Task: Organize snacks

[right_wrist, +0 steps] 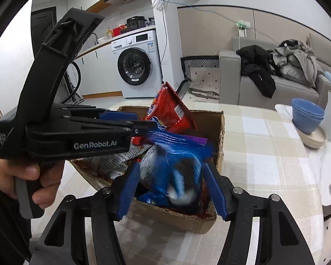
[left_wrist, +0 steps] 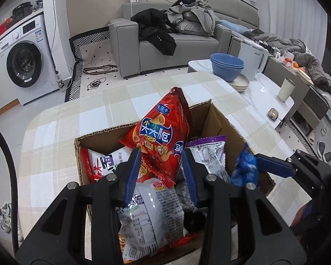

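Counter [left_wrist: 55,137] with a beige-and-white check cloth carries an open cardboard box [left_wrist: 211,119], flaps up, packed with snack bags.

Red chip bag [left_wrist: 163,137]: biggest item, standing tilted above the box rim, top corner pointing away from the left camera. Left tool [left_wrist: 162,156] is closed onto its lower part, blue fingers [left_wrist: 133,172] pressing in from both sides; the bag is pinched, not loose.

White snack bag [left_wrist: 152,216] with a printed nutrition panel lies in the box under the left tool. Another white-and-red bag [left_wrist: 103,161] sits against the box's left wall in the left view. Purple-topped silver bag [left_wrist: 211,154] stands just right of the red one.

Blue cookie packet [right_wrist: 176,176]: motion-blurred, over the box's near corner in the right view. Right tool [right_wrist: 168,170] sits around it, fingers [right_wrist: 214,190] spread moderately wide, both flanking the packet. Cannot tell whether the pads actually touch it, so grip is unconfirmed. In the left view the same packet [left_wrist: 245,167] shows at the box's right side.

Person's hand [right_wrist: 28,178] holds the left tool's handle.

Further along the surface: stacked blue bowls [left_wrist: 227,66] on a cream plate [left_wrist: 240,82], well apart from the box.
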Demonstrator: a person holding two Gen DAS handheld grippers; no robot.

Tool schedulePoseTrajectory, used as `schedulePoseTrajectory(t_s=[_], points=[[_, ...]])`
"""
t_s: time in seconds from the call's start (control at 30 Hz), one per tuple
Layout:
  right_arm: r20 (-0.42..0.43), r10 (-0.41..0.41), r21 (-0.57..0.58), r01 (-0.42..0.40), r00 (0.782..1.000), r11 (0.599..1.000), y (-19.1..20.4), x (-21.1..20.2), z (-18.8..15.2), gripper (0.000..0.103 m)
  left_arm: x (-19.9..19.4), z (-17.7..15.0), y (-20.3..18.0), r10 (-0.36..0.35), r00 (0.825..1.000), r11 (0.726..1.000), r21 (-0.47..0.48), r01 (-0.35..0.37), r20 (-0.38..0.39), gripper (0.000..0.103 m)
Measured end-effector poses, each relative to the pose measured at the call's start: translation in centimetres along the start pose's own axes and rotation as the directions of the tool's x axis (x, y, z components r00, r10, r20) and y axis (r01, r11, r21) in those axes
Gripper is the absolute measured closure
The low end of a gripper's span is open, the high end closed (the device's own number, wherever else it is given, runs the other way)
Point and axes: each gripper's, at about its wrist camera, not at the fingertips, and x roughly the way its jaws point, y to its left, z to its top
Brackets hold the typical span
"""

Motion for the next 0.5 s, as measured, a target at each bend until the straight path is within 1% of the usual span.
schedulePoseTrajectory(t_s=[0.03,0.07,0.1,0.13,0.17,0.2,0.23,0.27,0.37,0.43,0.5], points=[[0.013,-0.009,-0.004,0.009,1.0,1.0,0.1,-0.3,-0.1,0.036,-0.3,-0.2,0.1,-0.005,1.0,1.0,-0.003,0.005,0.002,0.066],[0.037,-0.018,-0.006,0.018,0.999,1.0,0.0,-0.7,-0.1,0.03,-0.6,-0.4,0.2,-0.004,1.0,1.0,-0.009,0.004,0.005,0.06],[0.049,-0.02,-0.006,0.02,0.999,1.0,0.1,-0.7,0.0,0.027,-1.0,-0.5,0.3,-0.007,1.0,1.0,-0.012,0.007,0.008,0.057],[0.057,-0.015,-0.002,0.015,0.998,1.0,-0.1,-0.9,0.0,0.023,-1.5,-0.7,0.4,-0.016,1.0,1.0,-0.016,0.017,0.016,0.052],[0.061,-0.01,0.005,0.01,0.998,1.0,-0.3,-1.0,0.0,0.02,-2.0,-1.0,0.6,-0.024,0.999,1.0,-0.018,0.024,0.023,0.045],[0.063,-0.012,0.011,0.011,0.998,1.0,-0.6,-1.0,0.1,0.018,-2.5,-1.3,0.6,-0.029,0.999,0.999,-0.022,0.029,0.034,0.04],[0.068,-0.015,0.017,0.014,0.998,1.0,-0.9,-1.1,0.2,0.014,-3.2,-1.6,0.7,-0.029,0.999,0.999,-0.026,0.03,0.044,0.031],[0.071,-0.018,0.023,0.016,0.997,1.0,-1.2,-1.2,0.1,0.012,-3.9,-1.9,0.8,-0.027,0.998,0.999,-0.03,0.029,0.058,0.023],[0.08,-0.011,0.045,0.007,0.997,0.999,-1.8,-1.6,-0.2,0.003,-5.9,-2.9,1.4,-0.018,0.996,0.999,-0.047,0.022,0.09,0.021],[0.089,-0.009,0.057,0.004,0.996,0.998,-2.0,-1.9,-0.3,0.001,-7.0,-3.7,1.9,-0.007,0.995,0.998,-0.067,0.014,0.101,0.015],[0.098,-0.002,0.06,-0.004,0.995,0.998,-1.9,-2.1,-0.4,0.001,-8.3,-4.5,2.3,-0.005,0.992,0.997,-0.081,0.015,0.124,0.014]])
